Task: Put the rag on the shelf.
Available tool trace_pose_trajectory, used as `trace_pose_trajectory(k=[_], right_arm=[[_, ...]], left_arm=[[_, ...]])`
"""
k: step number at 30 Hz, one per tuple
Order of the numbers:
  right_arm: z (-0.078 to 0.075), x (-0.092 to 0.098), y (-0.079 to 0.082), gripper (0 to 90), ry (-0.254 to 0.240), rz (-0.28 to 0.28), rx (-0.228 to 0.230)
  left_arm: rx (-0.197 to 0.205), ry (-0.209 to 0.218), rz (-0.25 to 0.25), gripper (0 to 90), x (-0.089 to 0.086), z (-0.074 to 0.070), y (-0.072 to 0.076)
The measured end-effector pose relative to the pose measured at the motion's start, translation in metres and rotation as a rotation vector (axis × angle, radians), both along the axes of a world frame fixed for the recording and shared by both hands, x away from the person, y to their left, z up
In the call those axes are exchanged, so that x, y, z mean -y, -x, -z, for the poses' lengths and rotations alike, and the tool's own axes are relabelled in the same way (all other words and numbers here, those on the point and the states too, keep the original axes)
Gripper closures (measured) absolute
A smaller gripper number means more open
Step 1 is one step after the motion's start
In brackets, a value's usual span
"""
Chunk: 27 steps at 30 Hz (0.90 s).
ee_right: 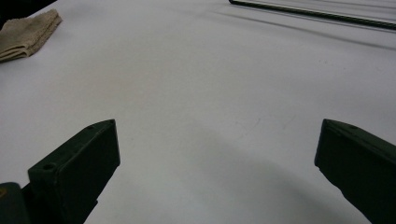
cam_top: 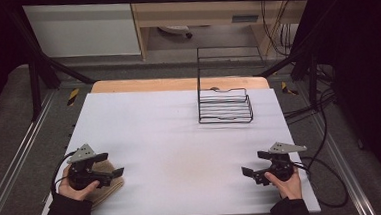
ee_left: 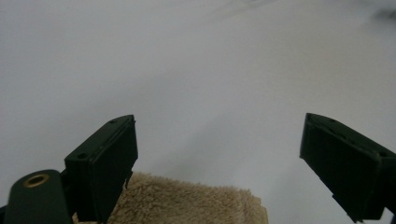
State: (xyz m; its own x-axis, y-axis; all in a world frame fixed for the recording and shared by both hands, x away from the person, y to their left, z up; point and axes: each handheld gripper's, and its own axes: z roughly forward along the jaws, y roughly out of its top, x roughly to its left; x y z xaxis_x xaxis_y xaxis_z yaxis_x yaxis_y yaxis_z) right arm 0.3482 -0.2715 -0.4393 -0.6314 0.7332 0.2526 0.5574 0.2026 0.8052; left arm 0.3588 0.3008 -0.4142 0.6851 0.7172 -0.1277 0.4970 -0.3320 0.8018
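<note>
Left tool (ee_left: 217,154) wide open over beige towel (ee_left: 187,200), gripping nothing.

A white table (cam_top: 180,138) fills the middle; a black wire rack (cam_top: 225,103) stands on it at the far right side; a strip of bare wood (cam_top: 177,83) shows along the far edge of the table; grey floor (cam_top: 9,123) lies all around; black cables (cam_top: 323,104) run over the floor on the right; black metal bars (cam_top: 40,61) stand behind the table.
</note>
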Motion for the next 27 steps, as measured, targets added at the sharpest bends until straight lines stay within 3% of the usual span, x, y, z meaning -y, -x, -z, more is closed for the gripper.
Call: trace_pose_trajectory(k=[18, 27], right_arm=[[0.001, -0.001, -0.001, 0.6, 0.008, -0.002, -0.010], [0.002, -0.001, -0.002, 0.7, 0.011, -0.003, -0.013]], left_arm=[[-0.066, -0.066, -0.104, 22.1, -0.025, 0.005, -0.023], [-0.094, -0.129, -0.169, 40.6, -0.033, 0.014, -0.032]])
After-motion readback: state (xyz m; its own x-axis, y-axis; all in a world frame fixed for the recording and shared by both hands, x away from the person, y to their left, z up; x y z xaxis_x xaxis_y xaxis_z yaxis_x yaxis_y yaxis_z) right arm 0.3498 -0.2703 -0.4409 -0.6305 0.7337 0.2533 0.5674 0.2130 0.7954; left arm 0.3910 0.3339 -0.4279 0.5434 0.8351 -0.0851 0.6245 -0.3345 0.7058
